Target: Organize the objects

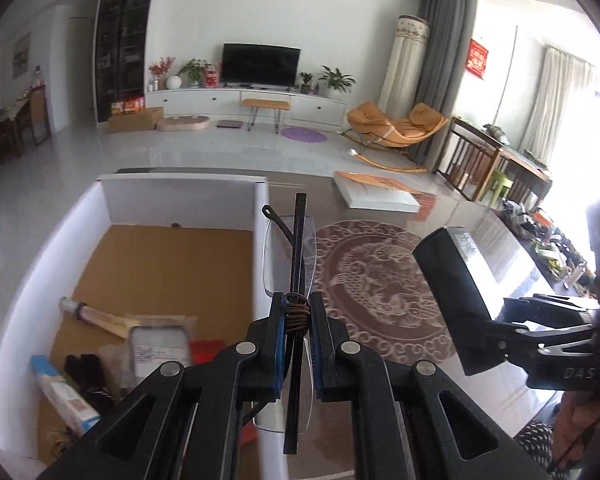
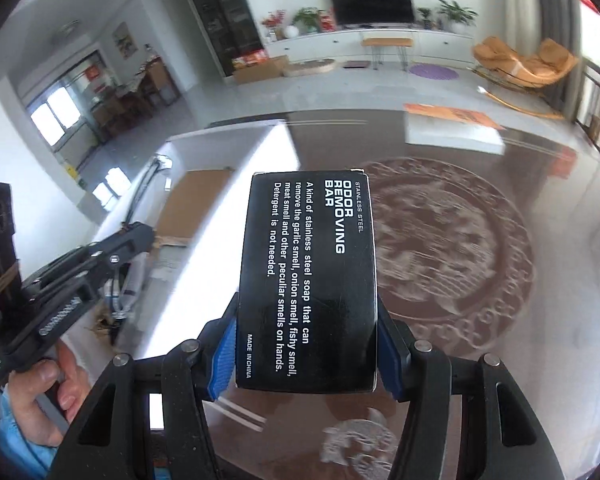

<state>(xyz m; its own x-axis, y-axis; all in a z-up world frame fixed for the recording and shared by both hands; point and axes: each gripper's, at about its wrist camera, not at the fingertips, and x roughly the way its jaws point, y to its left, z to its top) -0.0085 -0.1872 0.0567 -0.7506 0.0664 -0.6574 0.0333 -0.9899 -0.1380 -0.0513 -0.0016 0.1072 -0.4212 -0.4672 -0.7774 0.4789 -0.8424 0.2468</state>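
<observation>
My left gripper is shut on a folded pair of rimless glasses with black arms, held upright just right of the white cardboard box. My right gripper is shut on a black box printed "Odor Removing Bar", held above the table. That black box also shows in the left wrist view, with the right gripper behind it. The left gripper appears at the left of the right wrist view, next to the white box.
The white box holds a rolled paper tube, a packet, a small white-and-blue carton and dark items. The glossy brown table bears a round fish motif. A white and orange flat box lies at its far edge.
</observation>
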